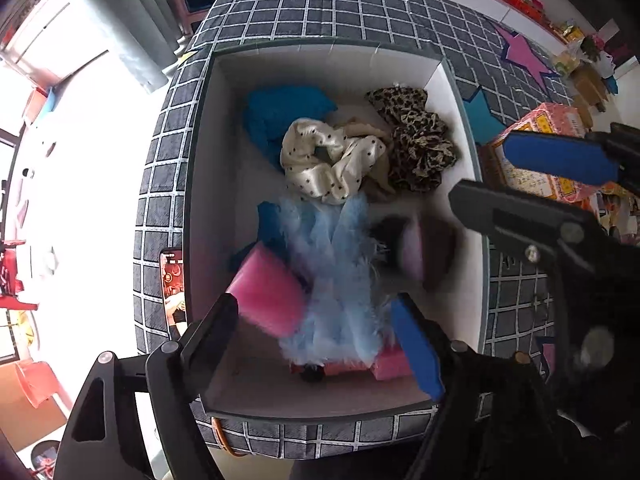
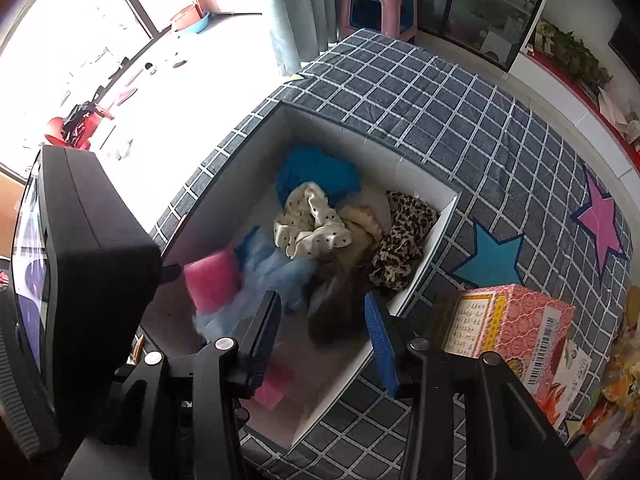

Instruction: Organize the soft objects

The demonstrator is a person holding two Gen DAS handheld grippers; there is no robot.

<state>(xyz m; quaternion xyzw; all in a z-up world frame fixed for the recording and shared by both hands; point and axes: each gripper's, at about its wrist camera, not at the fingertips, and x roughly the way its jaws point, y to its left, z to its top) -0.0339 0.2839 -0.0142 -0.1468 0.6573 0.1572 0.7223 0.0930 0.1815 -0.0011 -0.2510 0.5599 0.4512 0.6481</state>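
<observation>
Both claws, left (image 1: 320,336) and right (image 2: 324,332), gape wide over the white box (image 1: 200,184) of scrunchies

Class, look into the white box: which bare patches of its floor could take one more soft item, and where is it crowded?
Bare floor lies along the left wall of the white box, beside the blue cloth, and near the front wall. Crowded: the centre and right, with the polka-dot scrunchie and leopard scrunchie.

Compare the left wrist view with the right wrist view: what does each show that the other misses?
Left wrist only: a phone lying beside the white box, plus the right tongs from outside. Right wrist only: a purple stool beyond the plaid blanket. Both: the dotted cream scrunchie, leopard scrunchie and blurred pale blue fluff in the box.
</observation>
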